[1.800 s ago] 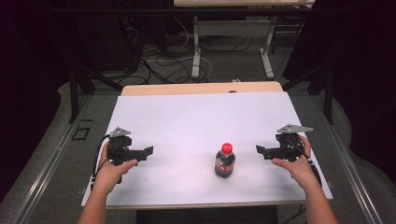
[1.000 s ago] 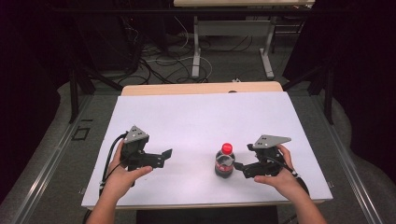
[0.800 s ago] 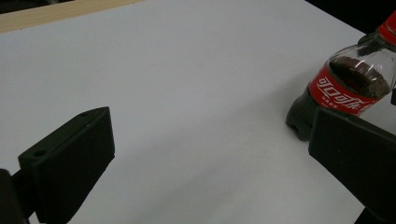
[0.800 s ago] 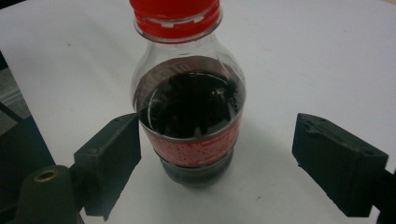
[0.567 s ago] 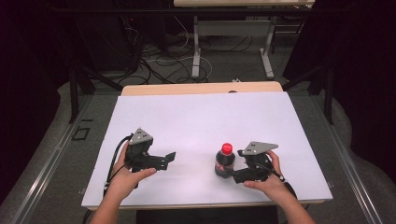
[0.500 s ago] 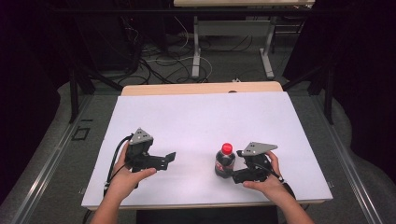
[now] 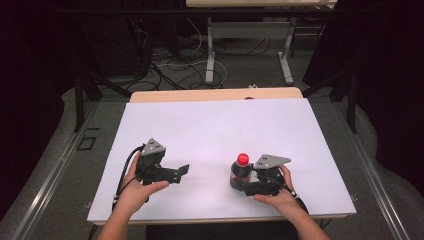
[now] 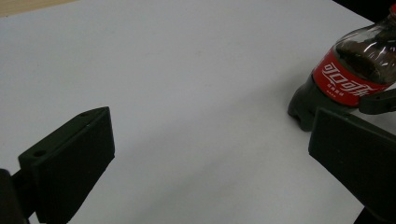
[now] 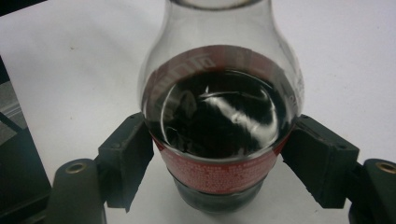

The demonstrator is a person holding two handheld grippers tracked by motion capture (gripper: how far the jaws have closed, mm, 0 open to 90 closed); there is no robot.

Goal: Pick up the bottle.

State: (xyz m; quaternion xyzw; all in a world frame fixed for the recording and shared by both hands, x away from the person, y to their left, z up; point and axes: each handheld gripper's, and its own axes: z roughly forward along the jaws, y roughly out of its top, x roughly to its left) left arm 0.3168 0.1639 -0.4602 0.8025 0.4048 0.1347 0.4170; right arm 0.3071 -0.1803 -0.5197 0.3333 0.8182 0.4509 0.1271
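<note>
A small cola bottle point(image 7: 240, 171) with a red cap and red label stands upright on the white table point(image 7: 225, 125), right of centre near the front. My right gripper point(image 7: 244, 186) reaches it from the right. Its jaws have just been closing, and both pads point(image 9: 126, 154) press the label of the bottle point(image 9: 219, 121). My left gripper point(image 7: 183, 171) rests low over the table's front left, pointing right. It is open with nothing between its fingers point(image 8: 70, 163), and the bottle point(image 8: 348, 77) stands well beyond them.
A wooden strip point(image 7: 215, 94) runs along the table's far edge. Behind it, desk legs and loose cables point(image 7: 200, 55) lie on the floor. Both forearms come in over the front edge. White tabletop lies between the two grippers.
My right gripper slid left and down to the bottle, and its jaws closed around the bottle's lower body. The left gripper came inward from the left edge, then stayed put.
</note>
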